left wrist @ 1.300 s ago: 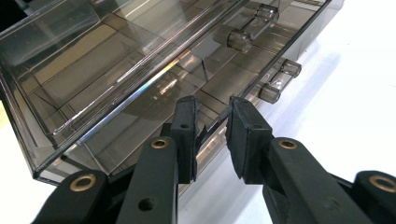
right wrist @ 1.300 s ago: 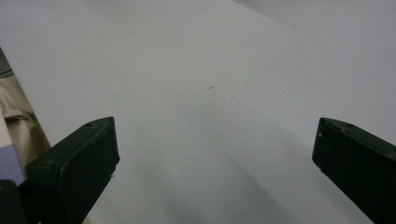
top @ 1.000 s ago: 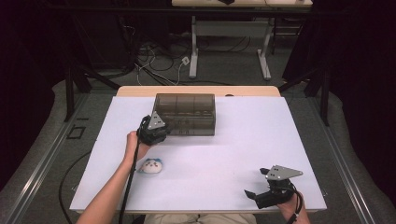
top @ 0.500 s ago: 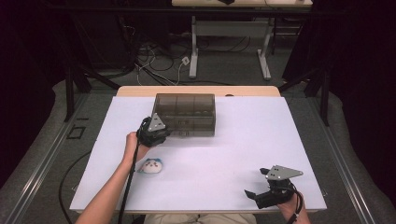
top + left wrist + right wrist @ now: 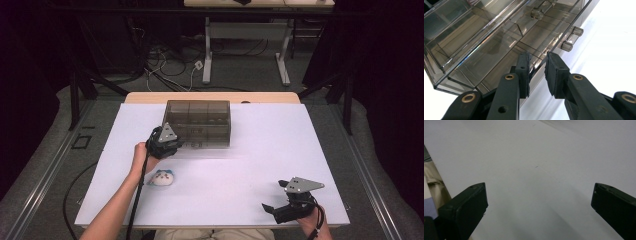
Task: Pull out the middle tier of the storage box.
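While the person's left forearm [image 5: 122,200] reached in from the near edge of the white desk [image 5: 260,165], the left claw [image 5: 169,141] sat at the front left corner of a smoked clear plastic drawer organizer [image 5: 200,120], which stood toward the far middle of the desk. Seen along that claw [image 5: 537,68] in the left gripper view, the two black jaws stood narrow, one inside the front wall of a pulled-out drawer [image 5: 499,62] and the other outside it, so the thin clear wall ran between the pads. Whether the pads actually pinched the wall could not be told, as a slim gap showed beside it. Two round clear knobs [image 5: 571,38] stuck out of the drawer fronts farther along. A small white and blue soft toy [image 5: 161,178] lay on the desk just beside the left forearm, near the organizer but apart from it. The right claw [image 5: 274,204] rested low at the near right corner of the desk, well apart from the organizer. Its jaws [image 5: 536,205] were spread wide over bare white desk, grasping nothing.
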### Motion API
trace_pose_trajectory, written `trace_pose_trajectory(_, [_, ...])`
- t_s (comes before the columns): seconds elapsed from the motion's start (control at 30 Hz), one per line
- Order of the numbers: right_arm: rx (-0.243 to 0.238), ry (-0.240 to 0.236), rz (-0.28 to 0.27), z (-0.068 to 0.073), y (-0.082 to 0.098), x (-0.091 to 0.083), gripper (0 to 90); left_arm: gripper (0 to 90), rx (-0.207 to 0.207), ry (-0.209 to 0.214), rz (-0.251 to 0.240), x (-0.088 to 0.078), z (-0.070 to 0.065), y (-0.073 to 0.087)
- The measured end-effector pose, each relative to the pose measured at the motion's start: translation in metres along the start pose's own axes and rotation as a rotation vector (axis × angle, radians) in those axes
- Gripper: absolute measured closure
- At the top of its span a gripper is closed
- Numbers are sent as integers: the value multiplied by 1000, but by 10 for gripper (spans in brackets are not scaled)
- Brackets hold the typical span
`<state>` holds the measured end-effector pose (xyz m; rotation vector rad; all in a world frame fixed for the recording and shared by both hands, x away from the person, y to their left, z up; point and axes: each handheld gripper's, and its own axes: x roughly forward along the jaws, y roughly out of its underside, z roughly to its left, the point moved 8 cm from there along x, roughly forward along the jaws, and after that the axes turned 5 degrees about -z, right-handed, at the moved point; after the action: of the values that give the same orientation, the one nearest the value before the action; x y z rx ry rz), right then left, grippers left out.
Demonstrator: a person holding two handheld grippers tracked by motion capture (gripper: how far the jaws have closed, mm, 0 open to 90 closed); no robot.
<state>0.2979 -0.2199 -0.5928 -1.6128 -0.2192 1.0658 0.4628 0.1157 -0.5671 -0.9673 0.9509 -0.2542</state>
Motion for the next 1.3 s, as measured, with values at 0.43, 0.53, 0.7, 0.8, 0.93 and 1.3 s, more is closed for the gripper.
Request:
trace_pose_trajectory(0.43, [0,7,0,0,0,0,2,738,5,22,22,-3,-5,0])
trace_pose_trajectory(0.53, [0,6,0,0,0,0,2,739,5,27,25,-4,-6,0])
trace_pose_trajectory(0.7, [1,5,1,0,0,0,2,739,2,38,30,-5,-7,1])
trace_pose_trajectory(0.8, [0,5,1,0,0,0,2,740,3,45,33,-6,-8,1])
trace_pose_trajectory(0.93, [2,-1,13,0,1,-1,2,740,-1,53,37,-7,-8,2])
trace_pose_trajectory(1.3, [5,1,13,0,1,-1,2,741,-12,63,39,-9,-9,3])
